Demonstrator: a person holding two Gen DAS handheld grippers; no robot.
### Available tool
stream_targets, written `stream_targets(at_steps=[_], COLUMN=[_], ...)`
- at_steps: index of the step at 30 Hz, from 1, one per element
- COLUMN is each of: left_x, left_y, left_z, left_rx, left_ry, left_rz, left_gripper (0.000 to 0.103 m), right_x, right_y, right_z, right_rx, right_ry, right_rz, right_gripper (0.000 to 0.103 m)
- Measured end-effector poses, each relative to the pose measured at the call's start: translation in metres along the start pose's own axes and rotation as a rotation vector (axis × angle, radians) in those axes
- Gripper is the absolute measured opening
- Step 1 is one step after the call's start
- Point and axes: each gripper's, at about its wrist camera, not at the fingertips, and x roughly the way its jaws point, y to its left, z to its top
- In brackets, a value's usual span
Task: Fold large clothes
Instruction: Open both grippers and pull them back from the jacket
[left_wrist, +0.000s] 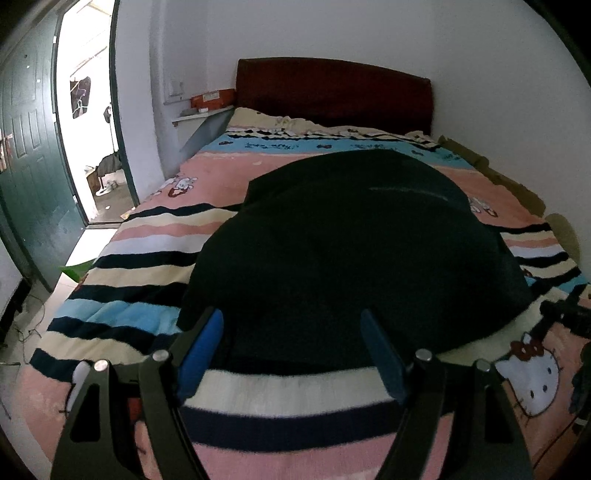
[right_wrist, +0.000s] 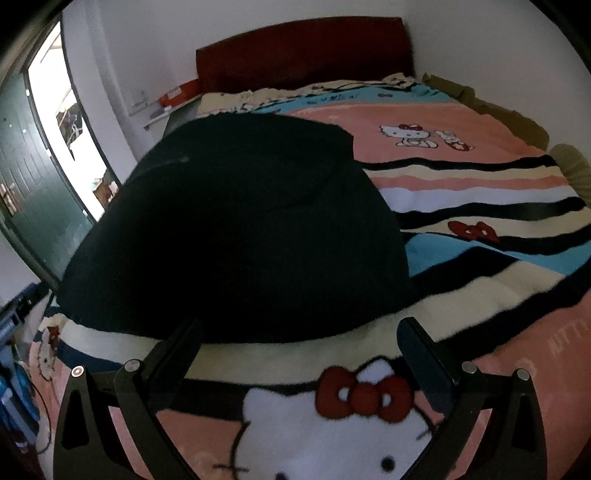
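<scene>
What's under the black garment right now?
The black garment lies on the striped cartoon blanket, whose stripes show all around it. Whatever the blanket's pattern is beneath the cloth is covered, and nothing else pokes out.

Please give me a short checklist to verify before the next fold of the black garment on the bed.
1. Left gripper jaws open, nothing between them: ok.
2. Right gripper jaws open, nothing held: ok.
3. Black garment lies flat on the striped blanket: ok.
4. Near hem within both views, in front of the jaws: ok.
5. Garment's far edge free of wrinkles: cannot tell, too dark.
</scene>
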Motion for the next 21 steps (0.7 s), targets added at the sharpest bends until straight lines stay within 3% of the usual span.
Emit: stream_targets(at_steps=[9, 21], left_x=[-0.046, -0.100], left_y=[-0.013, -0.032], left_z=[-0.014, -0.036], left_rx=[0.038, 0.069], left_ry=[-0.038, -0.115], left_rz=[0.029, 0.212], left_gripper=[0.076, 0.076], right_x=[-0.049, -0.111], right_y=[0.020, 0.052], right_z=[-0.010, -0.027], right_rx=[-0.020, -0.073], right_ry=[-0.068, -0.184], right_rz=[0.006, 0.007], right_gripper=[0.103, 0.103])
